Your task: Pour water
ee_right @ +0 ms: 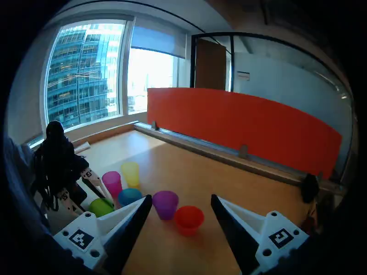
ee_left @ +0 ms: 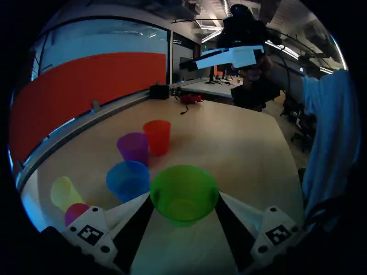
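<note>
- Green cup (ee_left: 184, 195) sits nearest the lens in the left gripper view, upright and open-mouthed. Both fingers of the left gripper (ee_left: 184, 193) press on its sides.
- Just beyond it on the wooden surface (ee_left: 238, 137) stand a blue cup (ee_left: 128, 179), a purple cup (ee_left: 134, 147) and an orange-red cup (ee_left: 157, 136), in a row leading away.
- A yellow cup (ee_left: 64, 192) and a pink cup (ee_left: 75, 213) stand off to the left, close together.
- In the right gripper view, the right gripper (ee_right: 180, 198) hangs above the surface with its jaws wide apart and nothing between them. The purple and orange-red cups lie just ahead of it.
- From the left gripper view, a hand (ee_left: 254, 75) with a light blue sleeve (ee_left: 330, 137) holds the right gripper high over the far end of the surface.
- An orange partition (ee_left: 87, 91) runs along the surface's long edge.
- Whether any cup holds water cannot be told.
</note>
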Tool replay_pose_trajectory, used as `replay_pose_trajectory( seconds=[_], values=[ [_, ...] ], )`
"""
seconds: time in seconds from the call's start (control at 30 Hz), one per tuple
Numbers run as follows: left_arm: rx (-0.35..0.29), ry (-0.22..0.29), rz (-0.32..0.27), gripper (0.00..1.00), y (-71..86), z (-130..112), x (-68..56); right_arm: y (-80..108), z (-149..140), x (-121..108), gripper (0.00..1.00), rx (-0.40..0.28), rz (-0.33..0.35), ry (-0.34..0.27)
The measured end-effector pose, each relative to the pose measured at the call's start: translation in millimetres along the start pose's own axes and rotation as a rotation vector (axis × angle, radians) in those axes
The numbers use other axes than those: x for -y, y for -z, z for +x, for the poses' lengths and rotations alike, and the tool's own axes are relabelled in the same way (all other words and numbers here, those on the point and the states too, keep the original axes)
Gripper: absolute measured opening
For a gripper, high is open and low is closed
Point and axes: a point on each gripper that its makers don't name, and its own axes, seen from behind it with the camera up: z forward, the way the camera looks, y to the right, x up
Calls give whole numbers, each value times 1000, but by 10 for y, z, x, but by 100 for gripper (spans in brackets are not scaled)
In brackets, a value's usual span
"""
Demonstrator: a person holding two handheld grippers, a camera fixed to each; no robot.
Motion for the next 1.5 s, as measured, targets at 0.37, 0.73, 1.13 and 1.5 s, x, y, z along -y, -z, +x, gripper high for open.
replay_pose_trajectory(
  seconds=[0.37, 0.73, 1.13, 1.5],
  values=[
    [-71, 1, 52, 87, 292, 296, 163, -25, -16, 60, 100, 4, 9, 5],
    [-146, 4, 100, 88, 535, 614, 329, -49, -16, 136, 100, 3, 23, 11],
    [-220, 16, 167, 88, 812, 850, 541, -139, -40, 263, 100, 2, 59, 26],
    [-258, 29, 230, 88, 1042, 960, 727, -309, -132, 419, 100, 15, 114, 41]
  ],
)
